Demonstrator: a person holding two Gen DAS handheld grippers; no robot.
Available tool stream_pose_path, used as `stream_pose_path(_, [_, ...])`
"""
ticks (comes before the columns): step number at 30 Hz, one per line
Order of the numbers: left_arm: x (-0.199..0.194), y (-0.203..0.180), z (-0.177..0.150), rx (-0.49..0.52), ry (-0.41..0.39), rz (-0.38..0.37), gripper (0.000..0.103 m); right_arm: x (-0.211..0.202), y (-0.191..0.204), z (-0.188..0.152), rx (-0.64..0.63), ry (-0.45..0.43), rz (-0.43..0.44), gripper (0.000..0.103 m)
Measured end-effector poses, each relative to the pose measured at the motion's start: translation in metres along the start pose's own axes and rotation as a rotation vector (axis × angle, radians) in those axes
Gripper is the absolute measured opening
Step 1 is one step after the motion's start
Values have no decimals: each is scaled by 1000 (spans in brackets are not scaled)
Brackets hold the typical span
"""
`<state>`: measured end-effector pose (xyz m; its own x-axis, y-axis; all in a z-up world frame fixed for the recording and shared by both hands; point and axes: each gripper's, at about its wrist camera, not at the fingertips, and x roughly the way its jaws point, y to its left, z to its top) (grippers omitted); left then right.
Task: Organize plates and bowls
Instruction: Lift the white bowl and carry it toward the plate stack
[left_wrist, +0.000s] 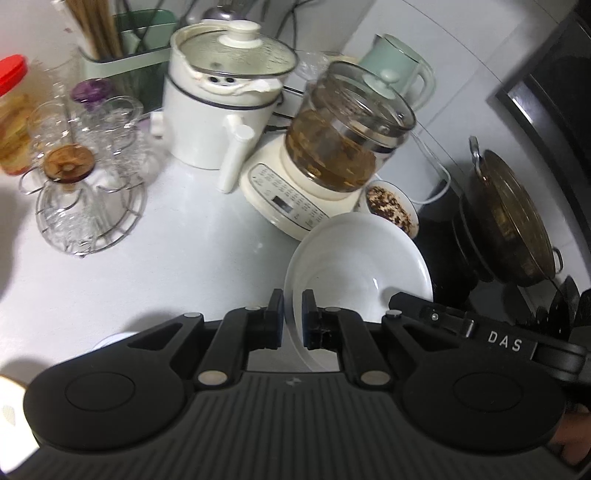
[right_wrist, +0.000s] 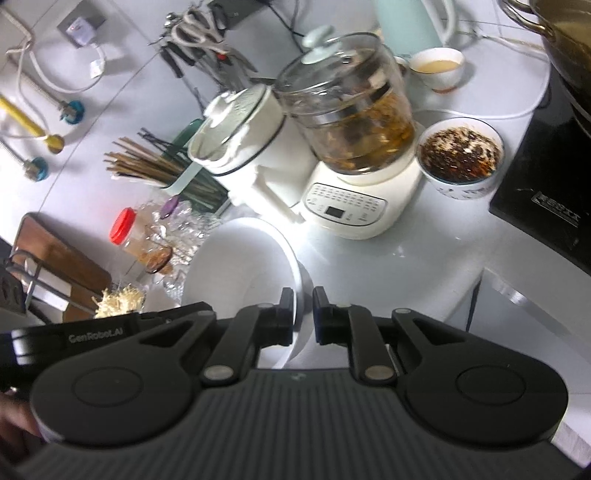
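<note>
A white empty bowl (left_wrist: 354, 258) is held over the white counter, and both grippers grip its rim from opposite sides. My left gripper (left_wrist: 293, 317) is shut on the bowl's near rim in the left wrist view. My right gripper (right_wrist: 303, 314) is shut on the rim of the same bowl (right_wrist: 240, 266) in the right wrist view. The right gripper's black body (left_wrist: 480, 328) shows at the bowl's right in the left wrist view. A small bowl of dark sauce (right_wrist: 460, 158) stands on the counter beyond it and also shows in the left wrist view (left_wrist: 391, 206).
A glass kettle on a cream base (left_wrist: 332, 147), a white electric pot (left_wrist: 221, 96), a mint kettle (left_wrist: 395, 66), a wire rack of glasses (left_wrist: 85, 166) and a chopstick holder (left_wrist: 110, 48) crowd the counter. A lidded wok (left_wrist: 509, 221) sits on a black hob (right_wrist: 546, 192). A cup (right_wrist: 437, 68) stands behind.
</note>
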<state>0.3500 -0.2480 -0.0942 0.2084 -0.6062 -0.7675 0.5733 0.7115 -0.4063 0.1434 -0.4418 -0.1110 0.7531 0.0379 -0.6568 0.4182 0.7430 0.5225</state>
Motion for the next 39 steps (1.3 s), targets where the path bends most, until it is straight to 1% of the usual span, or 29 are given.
stream_pose_path(2, [-8, 3, -1, 1, -23, 2, 9, 0, 6, 0, -12, 2, 14, 14])
stream_pose_path(6, [-19, 11, -7, -7, -45, 12, 9, 1, 17, 0, -36, 8, 27, 14])
stream_pose_path(17, [-47, 46, -26, -99, -101, 53, 9, 18, 50, -4, -118, 59, 78, 14])
stream_pose_path(22, [-59, 63, -36, -153, -127, 82, 9, 28, 69, -8, -177, 89, 99, 14])
stream_pose_path(28, [-63, 85, -54, -234, -127, 113, 9, 45, 83, -17, -215, 154, 115, 14])
stream_pose_path(32, [-63, 96, -71, -292, -111, 140, 9, 51, 93, -27, -265, 193, 114, 15])
stream_pose_path(35, [-59, 106, -84, -351, -104, 144, 9, 61, 96, -36, -294, 249, 98, 15])
stream_pose_path(39, [-52, 118, -99, -403, -104, 162, 9, 78, 102, -48, -334, 316, 75, 15])
